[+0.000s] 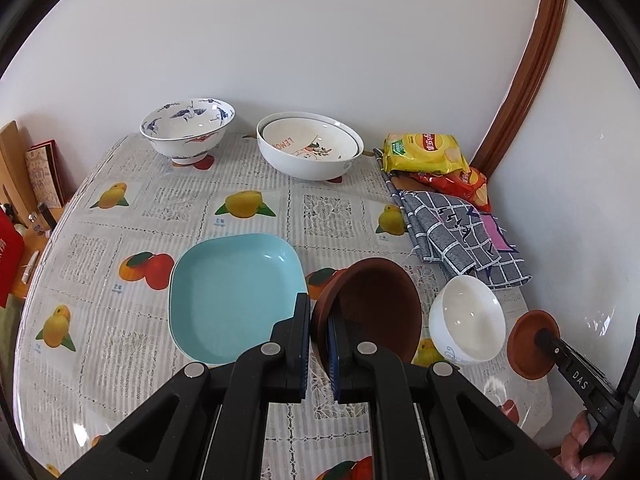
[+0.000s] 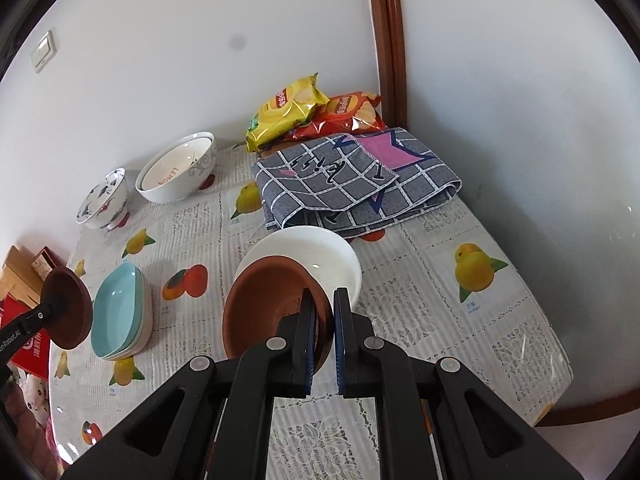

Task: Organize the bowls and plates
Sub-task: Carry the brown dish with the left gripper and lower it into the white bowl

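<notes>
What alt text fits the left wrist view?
The left gripper is shut on a brown dish's rim, above a fruit-print table beside a turquoise plate. To its right sit a white bowl and the right gripper holding another brown dish.

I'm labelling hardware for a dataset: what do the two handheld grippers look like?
Both the left gripper and the right gripper are matte black, with angular linkage arms joined by round silver pivot pins. Their flat fingers carry ribbed blue pads. White lettering runs along a finger of each. No cables or sleeves show.
</notes>
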The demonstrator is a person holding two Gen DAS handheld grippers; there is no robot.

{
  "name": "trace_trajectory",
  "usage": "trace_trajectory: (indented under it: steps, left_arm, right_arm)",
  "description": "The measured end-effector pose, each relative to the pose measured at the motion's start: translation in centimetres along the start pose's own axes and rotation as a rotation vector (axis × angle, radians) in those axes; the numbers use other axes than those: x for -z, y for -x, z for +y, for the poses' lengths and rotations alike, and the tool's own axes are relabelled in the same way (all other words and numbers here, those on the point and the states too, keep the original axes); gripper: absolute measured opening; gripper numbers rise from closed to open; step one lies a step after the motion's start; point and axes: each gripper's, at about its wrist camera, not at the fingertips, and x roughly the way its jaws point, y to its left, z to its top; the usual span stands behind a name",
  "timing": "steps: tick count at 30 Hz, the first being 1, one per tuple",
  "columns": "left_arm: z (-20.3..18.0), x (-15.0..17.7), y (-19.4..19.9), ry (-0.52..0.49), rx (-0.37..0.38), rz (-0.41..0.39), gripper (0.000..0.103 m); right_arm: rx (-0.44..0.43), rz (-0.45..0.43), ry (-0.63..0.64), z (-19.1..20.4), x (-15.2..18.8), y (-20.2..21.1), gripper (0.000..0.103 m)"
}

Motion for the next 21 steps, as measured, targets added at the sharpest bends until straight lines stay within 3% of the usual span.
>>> trace_trajectory:
  steps: [21]
  left_arm:
    - [-1.3,-0.5,-6.7,-0.022,-0.012,0.098,0.008]
  right_arm:
    - [0.029,0.091,0.044,0.2,-0.9,-8.6,0.009]
